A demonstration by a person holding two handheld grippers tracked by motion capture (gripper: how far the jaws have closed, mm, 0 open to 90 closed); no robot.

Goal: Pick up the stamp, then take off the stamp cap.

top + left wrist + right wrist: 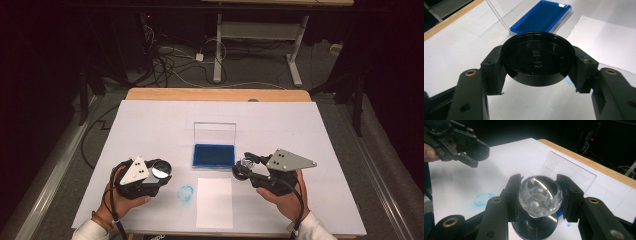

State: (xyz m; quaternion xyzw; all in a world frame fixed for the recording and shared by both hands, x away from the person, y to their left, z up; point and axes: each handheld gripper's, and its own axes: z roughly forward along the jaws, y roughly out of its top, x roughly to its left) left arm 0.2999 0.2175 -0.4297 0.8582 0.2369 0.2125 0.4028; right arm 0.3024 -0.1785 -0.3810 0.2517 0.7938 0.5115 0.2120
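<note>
Apparently the work is stamping: the right gripper [540,195] is closed on the faceted clear knob of a stamp [540,192], with one jaw on each side of the knob, so the dark round base hangs below and can be pressed down flat. It is held above the tabletop [300,130], just beside the right end of the open ink pad [214,155], whose blue surface faces up and whose clear lid stands upright behind it, out of the way. The left gripper [537,62] is clamped on the black round cap [537,58], gripping its rim from both sides; I judge this is the cover of the stamp, kept aside to the left so the face is free. A white sheet of paper [214,201] lies in front of the ink pad, between the two hands, probably to receive the print. A faint blue smudge [186,193] marks the tabletop just left of the paper.
</note>
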